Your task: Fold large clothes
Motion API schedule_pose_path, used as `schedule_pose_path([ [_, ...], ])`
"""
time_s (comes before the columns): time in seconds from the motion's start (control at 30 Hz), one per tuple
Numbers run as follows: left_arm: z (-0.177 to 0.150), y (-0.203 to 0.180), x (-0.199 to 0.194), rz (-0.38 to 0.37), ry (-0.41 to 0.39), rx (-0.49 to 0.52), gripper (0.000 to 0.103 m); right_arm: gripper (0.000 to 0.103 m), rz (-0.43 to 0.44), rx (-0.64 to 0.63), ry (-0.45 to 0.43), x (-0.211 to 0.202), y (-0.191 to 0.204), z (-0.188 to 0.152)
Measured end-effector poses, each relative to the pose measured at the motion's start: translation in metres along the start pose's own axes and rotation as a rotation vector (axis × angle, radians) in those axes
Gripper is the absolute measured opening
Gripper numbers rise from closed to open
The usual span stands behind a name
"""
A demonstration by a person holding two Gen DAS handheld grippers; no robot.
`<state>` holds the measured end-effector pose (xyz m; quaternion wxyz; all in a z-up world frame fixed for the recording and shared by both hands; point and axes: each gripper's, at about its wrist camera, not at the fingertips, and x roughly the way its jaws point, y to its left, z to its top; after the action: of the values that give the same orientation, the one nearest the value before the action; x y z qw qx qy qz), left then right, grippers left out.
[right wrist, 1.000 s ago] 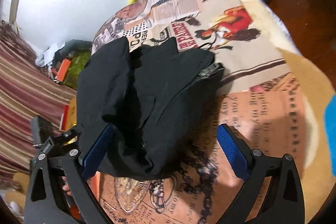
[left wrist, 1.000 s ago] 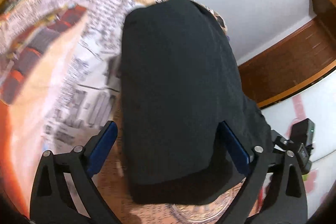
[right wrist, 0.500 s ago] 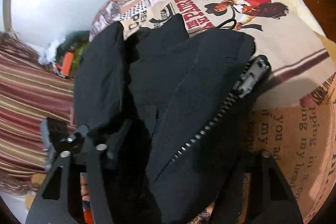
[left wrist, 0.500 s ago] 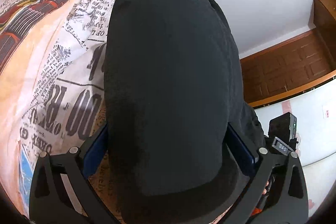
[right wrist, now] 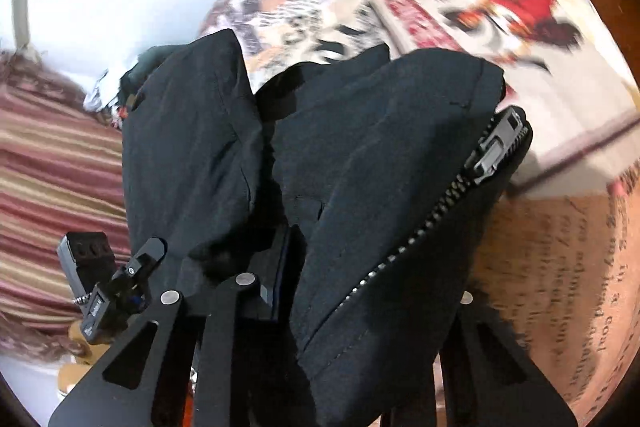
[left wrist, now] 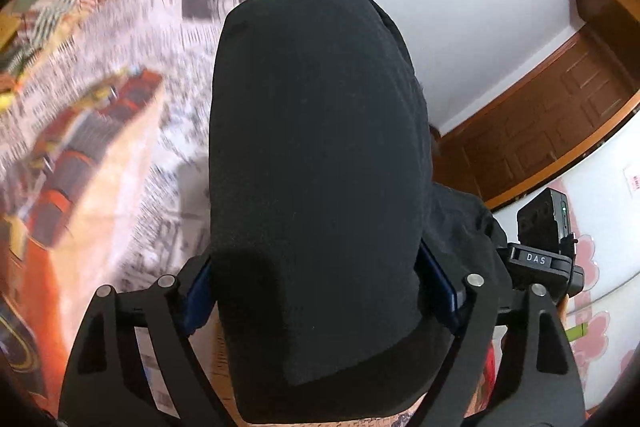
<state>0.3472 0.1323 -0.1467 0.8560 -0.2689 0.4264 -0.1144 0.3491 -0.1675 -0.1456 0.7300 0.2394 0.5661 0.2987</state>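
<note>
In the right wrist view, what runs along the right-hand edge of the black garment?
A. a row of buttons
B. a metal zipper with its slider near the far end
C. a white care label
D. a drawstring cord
B: a metal zipper runs diagonally up the black garment, ending at a grey slider near the far end.

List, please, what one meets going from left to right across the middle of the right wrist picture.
Striped cloth → black garment → its zipper → printed bed cover.
</note>
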Motion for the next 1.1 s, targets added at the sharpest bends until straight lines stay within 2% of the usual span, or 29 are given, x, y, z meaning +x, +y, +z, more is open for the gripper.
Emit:
schedule_pose_path([
  [0.27,0.041,0.034,-0.072,-0.023,-0.122,0.017,0.086,0.022,0.019,-0.199,-0.093,0.011,0.097,0.009],
  [0.4,0.063,0.059,-0.096,0.000,-0.162,0.032,0.086,0.022,0.041,-0.248,-0.106,0.035,0.126,0.019],
  [0.53,0.079,0.090,-0.103,0.023,-0.171,0.025,0.086,0.022,0.063,-0.250,-0.093,0.068,0.140,0.032],
  [0.8,0.087,0.184,-0.071,0.085,-0.110,-0.073,0.086,0.022,0.008,-0.284,0.038,0.168,0.148,0.047],
  [0.93,0.071,0.237,-0.036,0.128,-0.033,-0.171,0.086,0.022,-0.047,-0.233,0.135,0.223,0.130,0.040],
  [1.03,0.051,0.273,-0.008,0.201,0.047,-0.231,0.086,0.022,-0.113,-0.186,0.233,0.260,0.115,0.029],
  [1.1,0.044,0.275,-0.011,0.180,0.016,-0.214,0.087,0.024,-0.155,-0.205,0.236,0.271,0.110,0.020],
])
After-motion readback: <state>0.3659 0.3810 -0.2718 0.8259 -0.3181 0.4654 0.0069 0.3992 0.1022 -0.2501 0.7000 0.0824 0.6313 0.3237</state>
